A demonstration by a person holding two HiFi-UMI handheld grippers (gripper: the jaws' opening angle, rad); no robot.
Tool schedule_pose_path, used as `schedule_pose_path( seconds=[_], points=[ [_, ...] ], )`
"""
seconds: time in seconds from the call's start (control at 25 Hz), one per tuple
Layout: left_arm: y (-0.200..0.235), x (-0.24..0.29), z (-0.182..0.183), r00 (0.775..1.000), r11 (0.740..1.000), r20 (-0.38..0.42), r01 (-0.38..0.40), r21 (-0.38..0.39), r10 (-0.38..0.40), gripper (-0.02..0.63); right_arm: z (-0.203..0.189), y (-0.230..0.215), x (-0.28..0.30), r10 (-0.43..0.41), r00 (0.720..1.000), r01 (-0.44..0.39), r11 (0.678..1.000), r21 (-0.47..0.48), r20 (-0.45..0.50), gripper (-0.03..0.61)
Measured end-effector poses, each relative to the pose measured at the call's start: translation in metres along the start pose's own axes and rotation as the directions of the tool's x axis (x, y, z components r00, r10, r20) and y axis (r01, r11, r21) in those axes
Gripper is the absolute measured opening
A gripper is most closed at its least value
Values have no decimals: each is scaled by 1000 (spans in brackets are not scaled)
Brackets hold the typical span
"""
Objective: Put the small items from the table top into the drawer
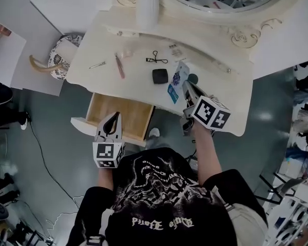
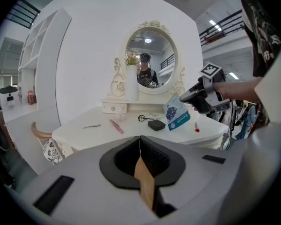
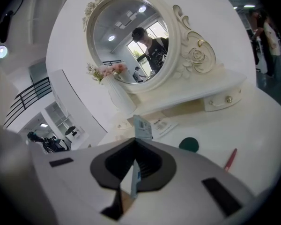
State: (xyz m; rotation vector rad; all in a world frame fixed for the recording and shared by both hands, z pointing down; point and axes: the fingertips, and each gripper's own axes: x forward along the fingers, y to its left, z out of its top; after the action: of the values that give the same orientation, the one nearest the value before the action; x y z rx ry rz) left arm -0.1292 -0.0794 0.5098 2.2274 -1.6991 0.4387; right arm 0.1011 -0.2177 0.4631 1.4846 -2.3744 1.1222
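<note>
Right fingers (image 3: pixel 161 165) clamp packet (image 1: pixel 178 78); left fingers (image 2: pixel 171 162) closed, empty; drawer (image 1: pixel 131 111) open, bare wood.

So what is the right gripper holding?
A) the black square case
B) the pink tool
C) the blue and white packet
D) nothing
C: the right gripper is shut on the thin blue and white packet, which shows edge-on between its jaws in the right gripper view.

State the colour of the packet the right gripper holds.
Packet: white, blue print, teal band; left gripper view.
</note>
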Motion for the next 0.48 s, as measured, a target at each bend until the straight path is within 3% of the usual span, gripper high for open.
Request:
schedule_pose_path(
  seconds=[0.48],
  points=[
    [17, -16, -4, 999, 999, 14, -49, -24, 49, 15, -2, 60, -1, 113, 994, -112, 989, -94, 1, 8]
  ],
)
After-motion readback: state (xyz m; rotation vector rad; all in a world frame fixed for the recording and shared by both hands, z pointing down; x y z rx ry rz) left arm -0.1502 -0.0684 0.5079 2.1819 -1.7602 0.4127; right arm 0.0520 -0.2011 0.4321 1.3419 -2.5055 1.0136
